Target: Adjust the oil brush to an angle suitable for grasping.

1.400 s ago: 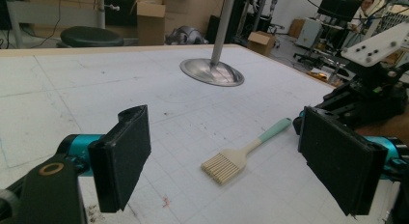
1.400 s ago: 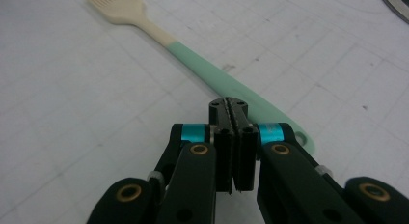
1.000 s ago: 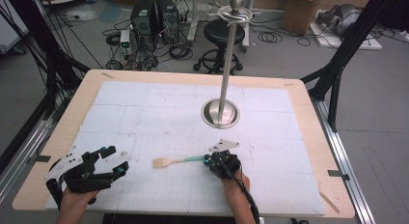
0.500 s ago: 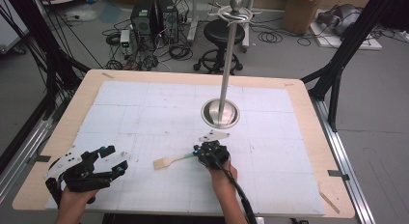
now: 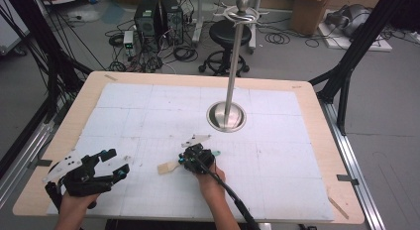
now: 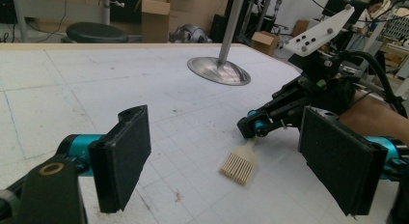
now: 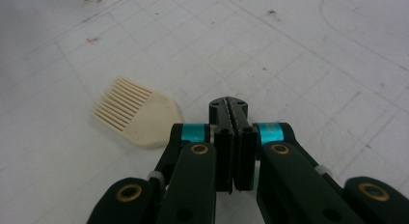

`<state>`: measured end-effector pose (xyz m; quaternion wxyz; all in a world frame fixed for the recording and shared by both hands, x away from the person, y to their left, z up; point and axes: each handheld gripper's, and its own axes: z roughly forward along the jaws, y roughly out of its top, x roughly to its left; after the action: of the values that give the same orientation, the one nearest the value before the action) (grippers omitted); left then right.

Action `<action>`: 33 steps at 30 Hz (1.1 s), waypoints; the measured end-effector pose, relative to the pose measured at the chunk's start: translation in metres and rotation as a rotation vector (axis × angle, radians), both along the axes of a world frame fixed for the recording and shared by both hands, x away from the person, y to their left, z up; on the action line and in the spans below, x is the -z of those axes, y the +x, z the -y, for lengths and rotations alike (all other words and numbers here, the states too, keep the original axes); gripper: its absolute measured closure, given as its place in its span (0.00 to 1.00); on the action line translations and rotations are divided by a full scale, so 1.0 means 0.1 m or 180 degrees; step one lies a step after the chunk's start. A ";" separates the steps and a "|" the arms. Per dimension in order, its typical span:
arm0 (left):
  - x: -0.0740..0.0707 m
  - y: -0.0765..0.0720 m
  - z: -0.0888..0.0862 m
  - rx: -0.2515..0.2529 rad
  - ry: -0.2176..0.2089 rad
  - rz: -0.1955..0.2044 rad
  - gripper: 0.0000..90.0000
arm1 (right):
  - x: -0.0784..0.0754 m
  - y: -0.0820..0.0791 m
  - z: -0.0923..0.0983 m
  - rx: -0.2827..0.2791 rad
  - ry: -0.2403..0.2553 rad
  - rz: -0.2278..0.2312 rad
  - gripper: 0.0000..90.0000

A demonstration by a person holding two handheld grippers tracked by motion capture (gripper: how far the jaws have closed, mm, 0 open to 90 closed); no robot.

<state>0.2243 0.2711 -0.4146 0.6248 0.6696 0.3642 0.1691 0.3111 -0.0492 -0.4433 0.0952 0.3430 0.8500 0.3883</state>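
High view: right tool [image 5: 184, 160] clamped on brush [image 5: 168, 167], handle through its jaws.
Bristles point toward the left tool [image 5: 115, 162], jaws apart, well off.

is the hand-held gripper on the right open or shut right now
Shut on the brush: the right hand-held gripper has its jaws pressed together on the handle.

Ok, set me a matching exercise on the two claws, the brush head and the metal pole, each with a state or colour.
Things:
1. left claw
2. right claw
3. brush head
4. metal pole

States:
A. cream-coloured
B. jaws shut
C. upright on a round base
D. jaws wide open

Pairs: 1-D, 2-B, 3-A, 4-C
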 end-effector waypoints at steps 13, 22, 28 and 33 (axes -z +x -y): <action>0.00 0.00 -0.02 -0.0019 -0.0009 -0.0006 0.22 | -0.06 -0.08 0.00 -0.0166 0.0039 -0.0028 1.00; 0.00 0.00 -0.03 -0.0023 -0.0027 -0.0007 0.22 | -0.22 0.06 0.69 0.0713 -0.0161 0.0287 1.00; 0.00 0.00 -0.02 -0.0017 -0.0018 -0.0012 0.22 | -0.05 0.07 1.01 0.0949 -0.0257 0.0166 1.00; 0.00 0.00 -0.02 -0.0018 -0.0004 -0.0006 0.22 | -0.01 0.10 1.01 0.0903 -0.0257 0.0149 1.00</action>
<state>0.2244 0.2728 -0.4147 0.6244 0.6684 0.3668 0.1699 0.3212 -0.1501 -0.4426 0.1826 0.4464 0.8055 0.3443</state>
